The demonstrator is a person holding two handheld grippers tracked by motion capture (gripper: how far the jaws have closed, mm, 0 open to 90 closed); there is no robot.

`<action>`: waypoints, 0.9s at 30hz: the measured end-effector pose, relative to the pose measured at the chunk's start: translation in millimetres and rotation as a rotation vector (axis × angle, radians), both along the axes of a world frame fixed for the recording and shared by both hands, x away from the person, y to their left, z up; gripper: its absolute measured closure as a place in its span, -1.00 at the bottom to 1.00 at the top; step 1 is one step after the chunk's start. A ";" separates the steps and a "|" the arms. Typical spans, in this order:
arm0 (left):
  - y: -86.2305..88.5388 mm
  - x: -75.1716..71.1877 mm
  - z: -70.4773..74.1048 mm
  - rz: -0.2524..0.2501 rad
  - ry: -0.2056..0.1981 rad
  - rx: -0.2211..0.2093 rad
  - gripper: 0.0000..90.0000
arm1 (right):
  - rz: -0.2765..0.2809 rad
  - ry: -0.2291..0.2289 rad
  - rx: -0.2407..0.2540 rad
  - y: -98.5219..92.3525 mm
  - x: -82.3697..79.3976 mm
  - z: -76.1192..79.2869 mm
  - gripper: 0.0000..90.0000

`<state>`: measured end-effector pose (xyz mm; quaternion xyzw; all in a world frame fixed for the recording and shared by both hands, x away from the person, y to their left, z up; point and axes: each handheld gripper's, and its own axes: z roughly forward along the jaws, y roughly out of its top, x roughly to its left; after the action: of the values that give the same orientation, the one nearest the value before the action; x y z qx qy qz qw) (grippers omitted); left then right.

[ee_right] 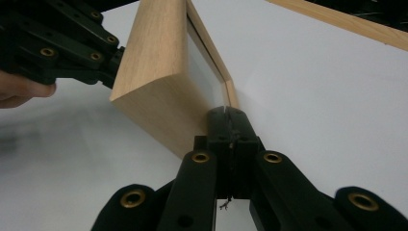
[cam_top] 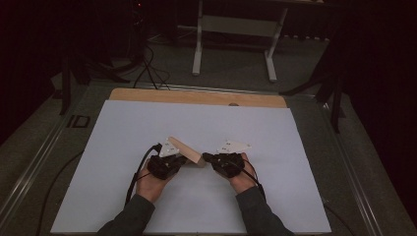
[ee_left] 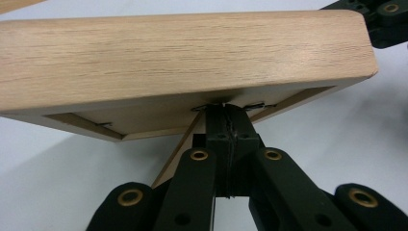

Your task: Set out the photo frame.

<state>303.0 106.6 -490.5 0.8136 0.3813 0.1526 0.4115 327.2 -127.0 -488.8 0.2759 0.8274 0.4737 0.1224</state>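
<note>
A light wooden picture frame (cam_top: 187, 150) stands tilted on the white tabletop (cam_top: 147, 206) between my two grippers. My left gripper (cam_top: 184, 161) is shut, and its tips rest against the recessed back of the frame (ee_left: 192, 53) near a small metal clip. The left gripper (ee_left: 226, 108) has a thin tan strip running down-left beside its jaws; whether it is pinched I cannot tell. My right gripper (cam_top: 205, 157) is shut too. In its own view the right gripper (ee_right: 226, 111) touches the lower front edge of the frame (ee_right: 154, 62), with the left gripper (ee_right: 62, 43) behind it.
A wooden strip (cam_top: 196, 97) runs along the tabletop's far edge. Beyond it a white-legged stand (cam_top: 236, 29) and cables (cam_top: 147, 69) sit on the dark floor. Metal rails (cam_top: 29, 162) flank the table. The white surface stretches wide on both sides of the hands.
</note>
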 end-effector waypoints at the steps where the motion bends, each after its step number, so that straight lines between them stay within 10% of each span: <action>1: 0.0 0.1 -0.2 0.001 0.001 0.000 0.99 | 0.005 0.002 0.001 -0.2 -0.5 0.2 1.00; 27: 5.5 3.8 -2.4 0.024 0.013 0.002 0.99 | 0.038 0.007 0.004 8.4 1.4 -3.4 1.00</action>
<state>306.8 112.1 -492.9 0.8105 0.3934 0.1525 0.4062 328.6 -118.7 -492.2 0.2619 0.8320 0.4765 0.1099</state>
